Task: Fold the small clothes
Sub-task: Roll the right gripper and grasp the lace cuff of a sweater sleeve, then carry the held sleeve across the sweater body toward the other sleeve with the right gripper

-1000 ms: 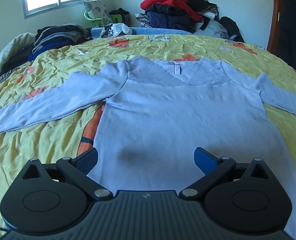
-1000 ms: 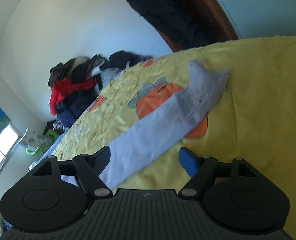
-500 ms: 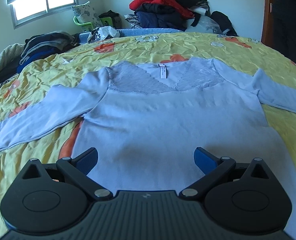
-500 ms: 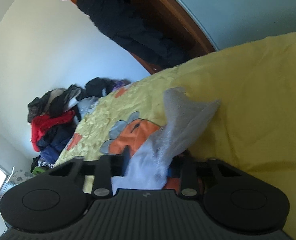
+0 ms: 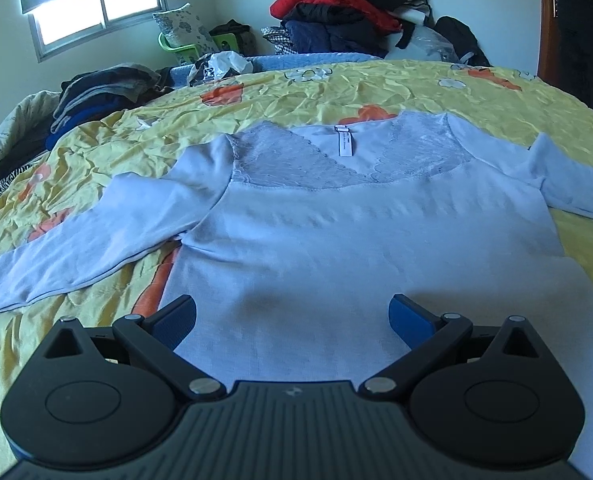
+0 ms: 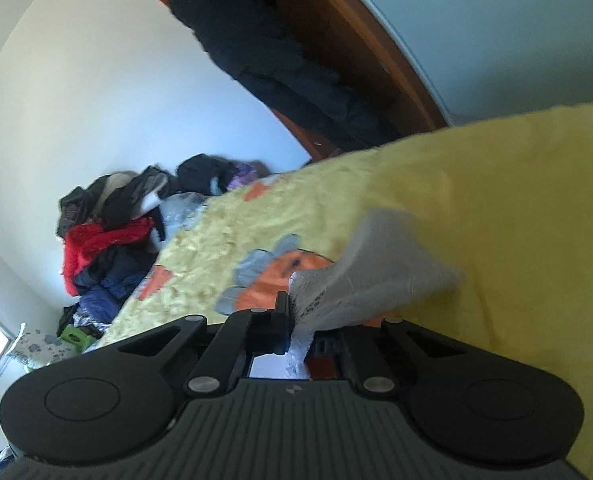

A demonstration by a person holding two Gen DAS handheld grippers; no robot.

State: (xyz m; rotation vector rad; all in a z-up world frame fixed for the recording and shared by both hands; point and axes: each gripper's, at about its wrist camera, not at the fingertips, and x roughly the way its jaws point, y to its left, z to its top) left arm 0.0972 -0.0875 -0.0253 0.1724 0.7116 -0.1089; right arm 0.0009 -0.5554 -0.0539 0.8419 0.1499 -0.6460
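A pale blue long-sleeved top (image 5: 360, 240) with a lace neckline lies flat, front up, on the yellow flowered bedspread (image 5: 336, 92). Its left sleeve (image 5: 76, 244) stretches out to the left. My left gripper (image 5: 292, 320) is open and empty, just above the top's lower hem. My right gripper (image 6: 300, 320) is shut on the cuff end of the top's right sleeve (image 6: 380, 280) and holds it lifted off the bedspread (image 6: 516, 220).
A heap of red and dark clothes (image 5: 344, 12) is piled past the far edge of the bed. Folded dark garments (image 5: 96, 96) lie at the far left. A person in dark clothes (image 6: 256, 52) stands by a wooden door beyond the bed.
My right gripper closed on the sleeve end and lifted it. My left gripper stayed open over the hem, shifting slightly.
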